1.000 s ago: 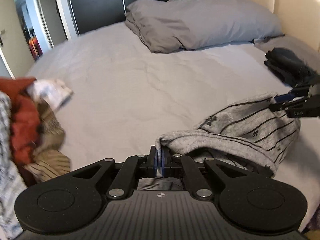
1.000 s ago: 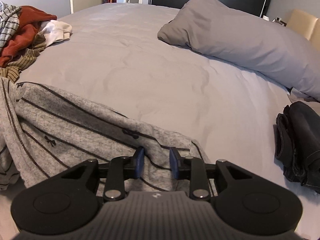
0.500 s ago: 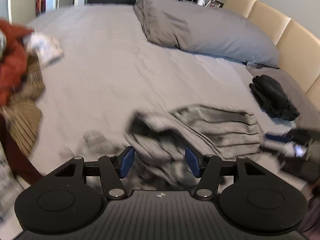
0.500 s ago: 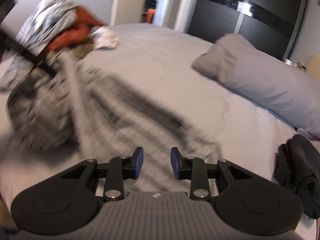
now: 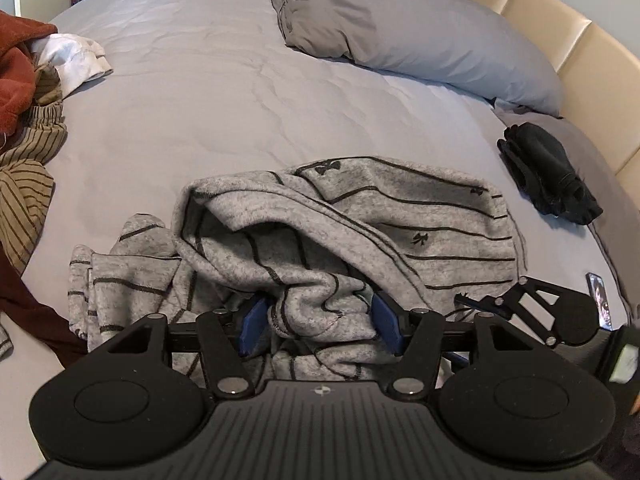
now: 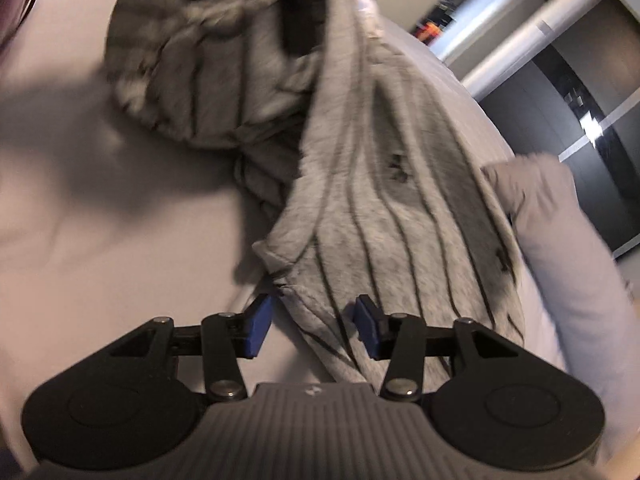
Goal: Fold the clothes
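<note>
A grey garment with thin dark stripes (image 5: 344, 232) lies crumpled on the grey bed (image 5: 240, 100), near its front edge. My left gripper (image 5: 320, 322) is open, its blue pads either side of a bunched fold of the cloth. In the right wrist view, which is blurred, the same striped garment (image 6: 380, 216) runs away from my right gripper (image 6: 312, 324), which is open with the cloth's near corner lying between its pads. The right gripper (image 5: 476, 304) shows at the lower right of the left wrist view, and the left gripper's dark body shows at the top of the right wrist view.
A pile of clothes, rust red (image 5: 16, 76), white (image 5: 72, 60) and tan striped (image 5: 24, 168), sits at the bed's left. A grey pillow (image 5: 408, 36) lies at the head. A folded black garment (image 5: 548, 172) rests at the right, by the cream headboard (image 5: 568, 44). A phone (image 5: 598, 294) lies near the right edge.
The left gripper, shut on the garment a second ago, has opened and dropped it onto the bed. The right gripper has swung round to face the garment from the side, still open.
</note>
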`<state>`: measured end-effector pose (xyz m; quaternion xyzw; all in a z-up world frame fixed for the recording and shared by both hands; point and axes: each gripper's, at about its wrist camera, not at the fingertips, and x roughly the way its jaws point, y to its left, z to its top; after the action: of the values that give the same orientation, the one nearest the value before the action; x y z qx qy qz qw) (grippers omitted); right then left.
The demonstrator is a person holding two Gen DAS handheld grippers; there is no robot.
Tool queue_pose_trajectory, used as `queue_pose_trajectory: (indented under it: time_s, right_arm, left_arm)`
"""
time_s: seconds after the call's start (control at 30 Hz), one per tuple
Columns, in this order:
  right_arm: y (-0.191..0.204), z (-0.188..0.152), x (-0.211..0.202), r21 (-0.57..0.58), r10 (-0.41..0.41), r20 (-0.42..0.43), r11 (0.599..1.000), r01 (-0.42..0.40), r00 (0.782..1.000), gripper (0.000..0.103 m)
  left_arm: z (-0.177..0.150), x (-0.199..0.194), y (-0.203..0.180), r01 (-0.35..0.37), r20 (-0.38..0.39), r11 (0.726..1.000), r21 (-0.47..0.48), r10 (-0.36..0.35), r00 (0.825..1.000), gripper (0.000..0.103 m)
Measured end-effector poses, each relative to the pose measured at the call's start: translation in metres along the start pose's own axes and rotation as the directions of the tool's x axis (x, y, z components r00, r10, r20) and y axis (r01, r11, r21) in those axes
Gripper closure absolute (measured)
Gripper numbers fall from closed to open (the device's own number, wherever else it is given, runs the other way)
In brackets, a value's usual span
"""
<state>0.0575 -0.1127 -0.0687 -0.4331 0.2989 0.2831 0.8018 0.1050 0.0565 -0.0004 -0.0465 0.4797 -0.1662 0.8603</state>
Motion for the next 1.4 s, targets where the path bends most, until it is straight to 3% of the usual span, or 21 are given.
queue_pose_trajectory:
  time_s: [0.03, 0.07, 0.1, 0.13, 0.17, 0.27, 0.33, 0.43, 0.63, 0.77, 0.87, 0.97, 1.07, 1.17, 1.23, 1.33, 1.4]
  right_arm:
    - [0.003, 0.0, 0.003, -0.025, -0.011, -0.003, 1.0, 0.011, 1.0, 0.063]
    - [0.003, 0.001, 0.005, -0.031, -0.024, -0.007, 0.999, 0.024, 1.0, 0.081]
    - [-0.001, 0.002, 0.005, -0.016, -0.035, -0.012, 0.999, 0.035, 0.999, 0.091]
    - [-0.008, 0.004, 0.002, 0.026, -0.04, -0.006, 0.999, 0.041, 0.999, 0.093]
    - [-0.018, 0.005, -0.003, 0.077, -0.054, 0.005, 0.996, 0.053, 0.999, 0.095]
    - [-0.049, 0.008, -0.02, 0.22, -0.12, 0.041, 0.97, 0.109, 0.992, 0.096]
    - [-0.076, 0.007, -0.038, 0.334, -0.2, 0.068, 0.928, 0.167, 0.977, 0.096]
    - [-0.113, 0.004, -0.067, 0.489, -0.319, 0.089, 0.839, 0.237, 0.944, 0.096]
    - [-0.16, -0.001, -0.127, 0.687, -0.492, 0.086, 0.659, 0.306, 0.866, 0.097]
    - [-0.165, -0.008, -0.163, 0.729, -0.545, 0.105, 0.611, 0.308, 0.832, 0.097]
    - [-0.168, -0.011, -0.148, 0.739, -0.446, 0.08, 0.627, 0.247, 0.892, 0.097]
    - [-0.171, -0.013, -0.129, 0.749, -0.324, 0.052, 0.639, 0.177, 0.945, 0.097]
    - [-0.17, -0.015, -0.106, 0.755, -0.194, 0.028, 0.647, 0.106, 0.981, 0.097]
    - [-0.154, -0.017, -0.078, 0.729, -0.109, -0.006, 0.68, 0.079, 0.994, 0.097]
    - [-0.144, -0.017, -0.064, 0.704, -0.089, -0.035, 0.705, 0.088, 0.995, 0.097]
    - [-0.143, -0.017, -0.047, 0.692, -0.087, -0.071, 0.713, 0.112, 0.994, 0.096]
    - [-0.147, -0.018, -0.037, 0.701, -0.079, -0.09, 0.703, 0.119, 0.993, 0.096]
  left_arm:
    - [0.0, 0.001, 0.001, -0.003, -0.002, 1.0, 0.005, 0.003, 1.0, 0.062]
    - [0.0, 0.001, 0.003, -0.006, -0.003, 1.0, 0.011, 0.006, 1.0, 0.07]
    - [0.0, 0.001, 0.004, -0.011, -0.003, 1.0, 0.019, 0.011, 1.0, 0.077]
    - [0.0, -0.001, 0.005, -0.013, 0.0, 0.999, 0.031, 0.013, 1.0, 0.08]
    - [-0.001, -0.003, 0.006, -0.015, 0.004, 0.999, 0.042, 0.014, 1.0, 0.086]
    - [-0.002, -0.011, 0.006, -0.031, 0.027, 0.996, 0.082, 0.029, 0.999, 0.091]
    - [-0.002, -0.022, 0.006, -0.051, 0.059, 0.994, 0.1, 0.045, 0.997, 0.092]
    - [-0.001, -0.043, 0.007, -0.078, 0.108, 0.99, 0.119, 0.066, 0.992, 0.092]
    - [0.003, -0.103, 0.011, -0.125, 0.214, 0.978, 0.165, 0.088, 0.973, 0.093]
    - [0.005, -0.145, 0.009, -0.147, 0.258, 0.959, 0.24, 0.083, 0.963, 0.093]
    - [0.006, -0.158, 0.008, -0.166, 0.227, 0.937, 0.309, 0.097, 0.969, 0.093]
    - [0.002, -0.129, 0.019, -0.159, 0.097, 0.929, 0.335, 0.134, 0.986, 0.093]
    - [-0.007, -0.095, 0.03, -0.14, -0.001, 0.928, 0.345, 0.149, 0.989, 0.093]
    - [-0.015, -0.07, 0.034, -0.113, -0.021, 0.936, 0.334, 0.127, 0.992, 0.09]
    - [-0.014, -0.065, 0.034, -0.083, -0.026, 0.943, 0.321, 0.097, 0.995, 0.08]
    - [-0.009, -0.076, 0.031, -0.066, 0.032, 0.947, 0.316, 0.059, 0.998, 0.052]
    - [-0.006, -0.089, 0.028, -0.055, 0.098, 0.944, 0.326, 0.025, 0.995, 0.047]
